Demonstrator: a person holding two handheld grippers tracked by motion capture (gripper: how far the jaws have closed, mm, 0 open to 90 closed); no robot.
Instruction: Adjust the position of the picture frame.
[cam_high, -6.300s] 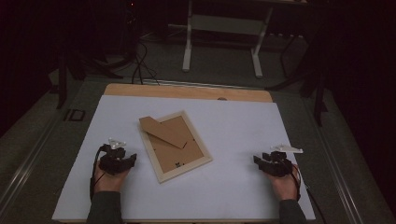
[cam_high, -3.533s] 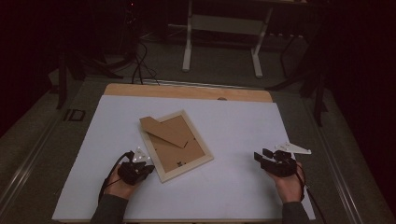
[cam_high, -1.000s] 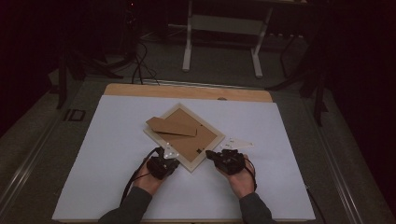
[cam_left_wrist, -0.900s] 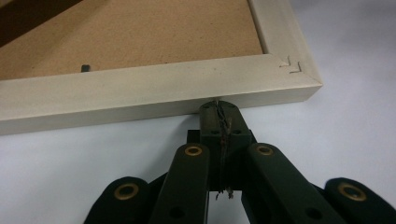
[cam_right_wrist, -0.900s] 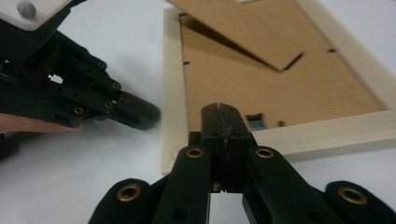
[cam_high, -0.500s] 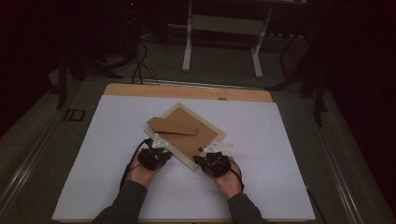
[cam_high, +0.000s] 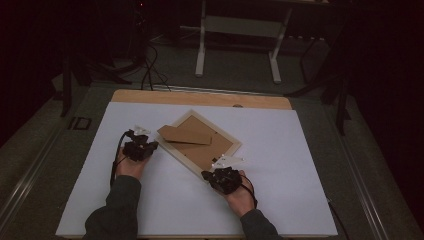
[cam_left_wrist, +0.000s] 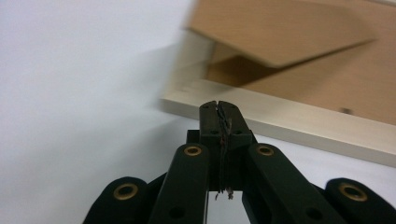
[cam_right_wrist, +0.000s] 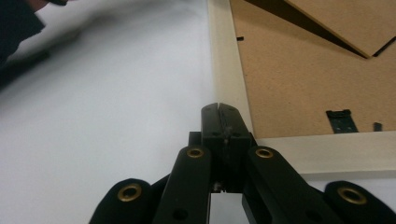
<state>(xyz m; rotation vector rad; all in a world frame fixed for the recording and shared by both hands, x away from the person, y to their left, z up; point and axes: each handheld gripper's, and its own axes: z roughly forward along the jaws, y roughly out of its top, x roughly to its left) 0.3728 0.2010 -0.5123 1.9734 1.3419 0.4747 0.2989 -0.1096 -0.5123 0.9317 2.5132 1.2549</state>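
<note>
High view: your picture frame (cam_high: 200, 145) lies face down on the white tabletop (cam_high: 280, 150), turned so that its corners point toward the edges, slightly left of centre. Its brown backing board faces up, and the folding stand (cam_high: 184, 135) rests across the upper left part of that board. Your left gripper (cam_high: 150, 147) sits just beside the frame's left corner, with your hand and dark sleeve behind it. Your right gripper (cam_high: 214, 176) sits at the frame's near corner, close to the pale wooden border. Both cables trail back along your wrists. Beyond the tabletop, a strip of bare wood (cam_high: 200, 97) and the legs of a metal stand (cam_high: 237, 45) lie in dim light.

Left gripper view: your left gripper (cam_left_wrist: 219, 106) has its jaws clenched together with nothing between them. The tips sit right at the frame's pale border (cam_left_wrist: 280, 123), which crosses the picture on a slant; whether they touch it cannot be told. Above it, blurred, the stand (cam_left_wrist: 280, 32) overhangs the backing board.

Right gripper view: your right gripper (cam_right_wrist: 219, 109) is likewise clenched and empty. Its tips lie against the outer side of the frame's corner, where two pale border strips (cam_right_wrist: 224, 60) meet. The backing board (cam_right_wrist: 299, 79) spreads to the right, carrying a small black turn clip (cam_right_wrist: 342, 120).
</note>
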